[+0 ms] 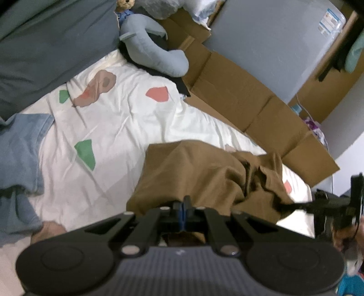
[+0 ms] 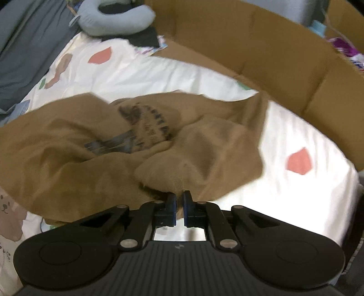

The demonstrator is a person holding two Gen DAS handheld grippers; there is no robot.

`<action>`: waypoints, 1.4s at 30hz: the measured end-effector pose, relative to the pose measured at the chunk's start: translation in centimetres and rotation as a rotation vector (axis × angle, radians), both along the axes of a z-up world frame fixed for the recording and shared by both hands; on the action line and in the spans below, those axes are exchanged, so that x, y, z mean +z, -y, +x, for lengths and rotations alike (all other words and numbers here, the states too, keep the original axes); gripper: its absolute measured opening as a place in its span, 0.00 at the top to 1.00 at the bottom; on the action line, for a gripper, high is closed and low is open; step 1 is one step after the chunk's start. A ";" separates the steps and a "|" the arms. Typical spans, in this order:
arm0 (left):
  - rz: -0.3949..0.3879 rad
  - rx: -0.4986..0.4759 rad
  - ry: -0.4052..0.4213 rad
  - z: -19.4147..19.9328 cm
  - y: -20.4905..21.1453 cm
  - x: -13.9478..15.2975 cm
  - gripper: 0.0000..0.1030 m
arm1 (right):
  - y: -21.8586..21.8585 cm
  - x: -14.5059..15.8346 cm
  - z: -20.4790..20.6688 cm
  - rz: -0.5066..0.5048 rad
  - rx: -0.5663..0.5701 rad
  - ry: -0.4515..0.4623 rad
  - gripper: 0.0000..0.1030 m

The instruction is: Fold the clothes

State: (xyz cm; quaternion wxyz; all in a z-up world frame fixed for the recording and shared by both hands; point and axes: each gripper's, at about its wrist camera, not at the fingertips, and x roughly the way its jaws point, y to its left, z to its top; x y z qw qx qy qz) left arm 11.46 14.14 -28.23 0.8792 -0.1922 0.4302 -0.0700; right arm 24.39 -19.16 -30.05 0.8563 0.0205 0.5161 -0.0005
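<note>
Brown T-shirt (image 2: pixel 91 159) lies crumpled mid-frame on the bed (image 2: pixel 295 127) — soft, light, limp. Left tool (image 1: pixel 184 202) and right tool (image 2: pixel 179 200) both pinch its near edge — hem corners suit best.

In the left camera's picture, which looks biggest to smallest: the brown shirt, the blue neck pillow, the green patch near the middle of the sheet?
1. Brown shirt, though it lies nearest the camera, which flatters it.
2. Blue neck pillow.
3. Green patch, clearly smallest.

No writing could be read anywhere. The dark print on the brown shirt (image 2: pixel 141 129), ahead of the right jaws, was too blurred. The label on the water jug (image 1: pixel 329 20), far beyond the left jaws, was too small.
</note>
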 end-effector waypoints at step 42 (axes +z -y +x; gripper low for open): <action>0.125 -0.244 -0.225 0.0 2.7 -0.1 0.57 | 20.2 1.1 -9.4 -0.013 -0.563 0.118 0.98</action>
